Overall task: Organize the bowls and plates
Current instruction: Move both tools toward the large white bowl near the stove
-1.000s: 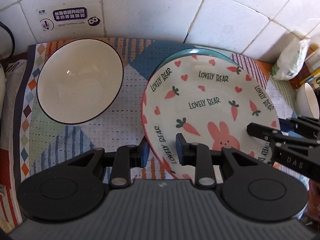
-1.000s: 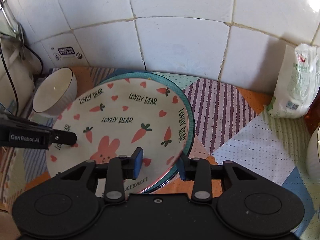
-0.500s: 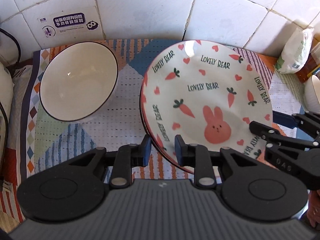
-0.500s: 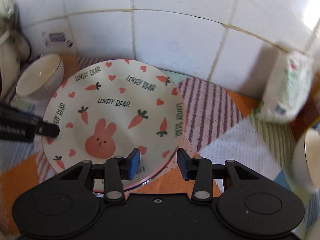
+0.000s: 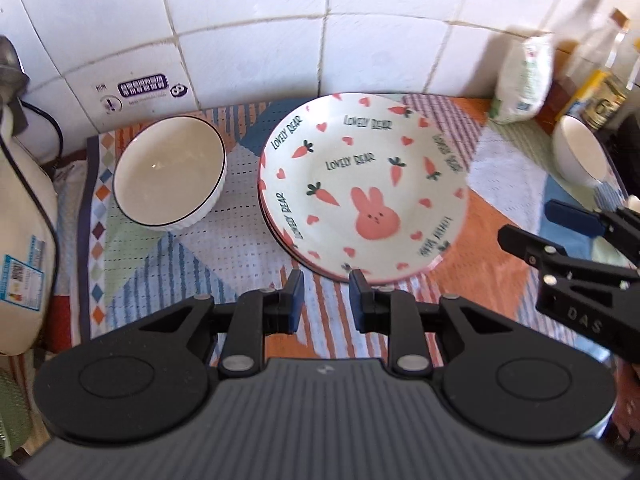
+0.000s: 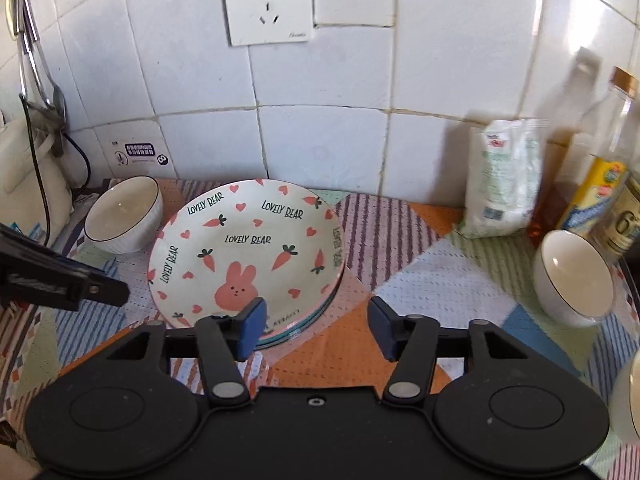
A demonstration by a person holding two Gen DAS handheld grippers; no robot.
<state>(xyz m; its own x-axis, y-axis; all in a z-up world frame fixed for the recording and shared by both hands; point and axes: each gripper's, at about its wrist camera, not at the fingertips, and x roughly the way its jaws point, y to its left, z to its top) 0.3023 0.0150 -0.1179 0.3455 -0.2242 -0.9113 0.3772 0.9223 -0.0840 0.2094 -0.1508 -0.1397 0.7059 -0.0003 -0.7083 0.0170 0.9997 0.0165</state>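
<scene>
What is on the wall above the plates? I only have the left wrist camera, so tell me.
Observer: A white wall socket, with nothing plugged in.
Operator: Report the right gripper.
Observer: The right gripper is wide open and empty, just in front of the stack.
Operator: Check under the bunny plate.
Observer: A teal plate shows its rim at the bottom of the stack.

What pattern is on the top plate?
Cream top plate: pink rabbit, carrots, hearts, "LOVELY BEAR"; right wrist view.
</scene>
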